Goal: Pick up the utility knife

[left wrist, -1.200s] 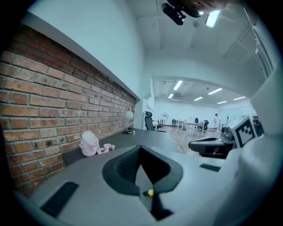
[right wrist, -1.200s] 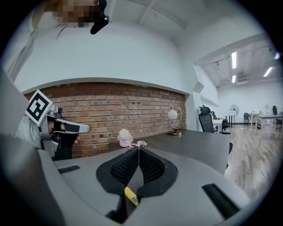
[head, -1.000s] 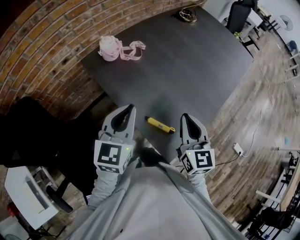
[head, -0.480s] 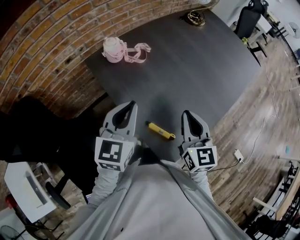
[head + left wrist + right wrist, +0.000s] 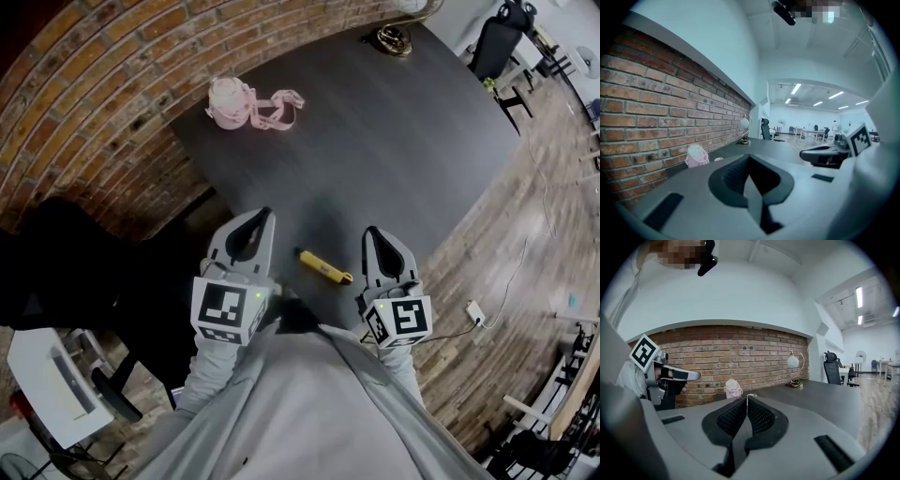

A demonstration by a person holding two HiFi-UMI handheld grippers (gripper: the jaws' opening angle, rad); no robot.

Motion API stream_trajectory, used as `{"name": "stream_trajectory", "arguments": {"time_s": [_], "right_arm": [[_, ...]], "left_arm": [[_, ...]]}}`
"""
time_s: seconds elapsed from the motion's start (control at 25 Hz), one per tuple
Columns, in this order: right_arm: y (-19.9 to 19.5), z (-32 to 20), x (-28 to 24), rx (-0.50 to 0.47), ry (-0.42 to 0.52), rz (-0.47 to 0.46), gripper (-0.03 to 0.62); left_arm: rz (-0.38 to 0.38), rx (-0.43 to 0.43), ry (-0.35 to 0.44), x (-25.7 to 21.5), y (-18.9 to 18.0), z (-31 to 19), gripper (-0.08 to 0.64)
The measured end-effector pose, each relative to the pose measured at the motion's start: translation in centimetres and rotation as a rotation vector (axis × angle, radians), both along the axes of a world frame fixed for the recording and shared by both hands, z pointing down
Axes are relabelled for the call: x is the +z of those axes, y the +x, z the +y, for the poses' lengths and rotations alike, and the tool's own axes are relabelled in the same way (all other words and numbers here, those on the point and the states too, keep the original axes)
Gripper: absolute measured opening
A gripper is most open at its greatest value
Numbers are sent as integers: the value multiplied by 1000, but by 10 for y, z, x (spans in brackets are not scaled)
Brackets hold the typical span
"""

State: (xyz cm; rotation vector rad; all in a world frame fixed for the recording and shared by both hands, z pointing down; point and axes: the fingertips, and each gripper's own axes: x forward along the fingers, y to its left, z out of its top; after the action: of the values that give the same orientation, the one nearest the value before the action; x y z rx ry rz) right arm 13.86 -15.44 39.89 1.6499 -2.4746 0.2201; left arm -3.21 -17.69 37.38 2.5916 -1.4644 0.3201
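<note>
Both claws have crept forward a touch since a second ago, so the slim yellow utility knife (image 5: 324, 266) now sits further back between them. It lies flat near the front edge of the dark rectangular table (image 5: 403, 141), touching neither claw. The left claw (image 5: 262, 216) and the right claw (image 5: 372, 232) hover on either side of it, each with jaws pressed together and holding nothing. A round pink case with a loose strap (image 5: 230, 97) rests well apart, by the red brick wall (image 5: 94, 84).

The surface (image 5: 394, 131) is matt, dark, faintly grained. The wall (image 5: 84, 94) beside it is rough brick. The utility knife (image 5: 324, 266) on it looks like smooth plastic.
</note>
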Motion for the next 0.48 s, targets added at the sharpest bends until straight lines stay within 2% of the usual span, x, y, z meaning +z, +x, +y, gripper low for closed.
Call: {"name": "stream_trajectory", "arguments": {"time_s": [0.16,0.48], "right_arm": [[-5,2,13,-37,-38,23,18],[-17,11,56,-110,-178,20,20]], "left_arm": [[4,2,-6,3,-1,-1,18],[16,17,-20,10,0,0,18]]}}
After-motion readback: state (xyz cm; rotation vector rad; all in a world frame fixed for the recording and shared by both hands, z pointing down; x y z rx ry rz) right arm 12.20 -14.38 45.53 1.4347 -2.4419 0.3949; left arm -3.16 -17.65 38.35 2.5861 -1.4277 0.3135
